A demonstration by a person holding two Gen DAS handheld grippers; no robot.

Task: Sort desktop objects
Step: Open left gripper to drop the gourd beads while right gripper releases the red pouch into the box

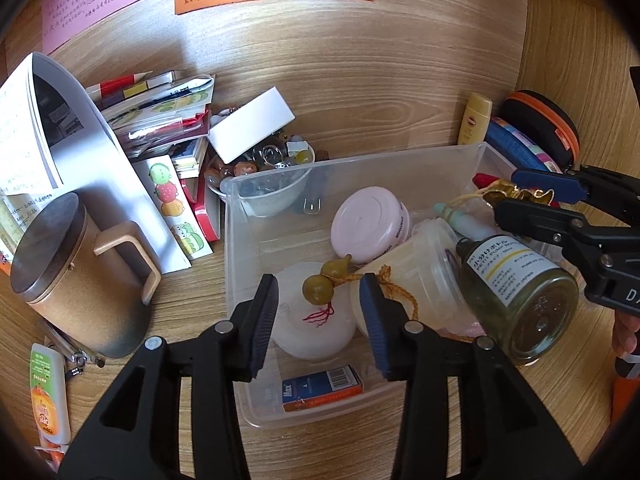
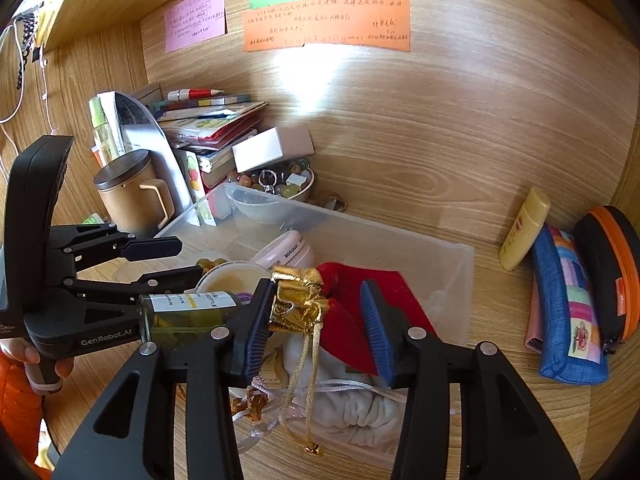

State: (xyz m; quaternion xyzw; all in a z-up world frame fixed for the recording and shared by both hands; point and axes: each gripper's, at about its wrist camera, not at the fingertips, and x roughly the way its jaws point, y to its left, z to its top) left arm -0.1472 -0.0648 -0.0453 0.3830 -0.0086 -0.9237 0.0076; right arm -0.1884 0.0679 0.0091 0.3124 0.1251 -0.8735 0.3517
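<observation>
A clear plastic bin (image 1: 236, 248) on the wooden desk holds a pink-lidded jar (image 1: 366, 226), a cream tub (image 1: 416, 284), a white round case (image 1: 316, 332), a small gourd charm (image 1: 320, 288), a blue box (image 1: 322, 388) and a green glass bottle (image 1: 520, 300). My left gripper (image 1: 318, 320) is open and empty above the bin's near end. My right gripper (image 2: 316, 328) is open over the bin (image 2: 440, 264); a red pouch with a gold bow (image 2: 296, 300) lies between its fingers, untouched by the right pad. The right gripper also shows in the left wrist view (image 1: 516, 190).
A brown lidded mug (image 1: 76, 272), a stack of books (image 1: 160, 120), a white box (image 1: 252, 124) and a bowl of trinkets (image 1: 260, 168) stand left and behind the bin. A yellow tube (image 2: 524, 232), blue pencil case (image 2: 568, 312) and orange-zip case (image 2: 608, 272) lie right.
</observation>
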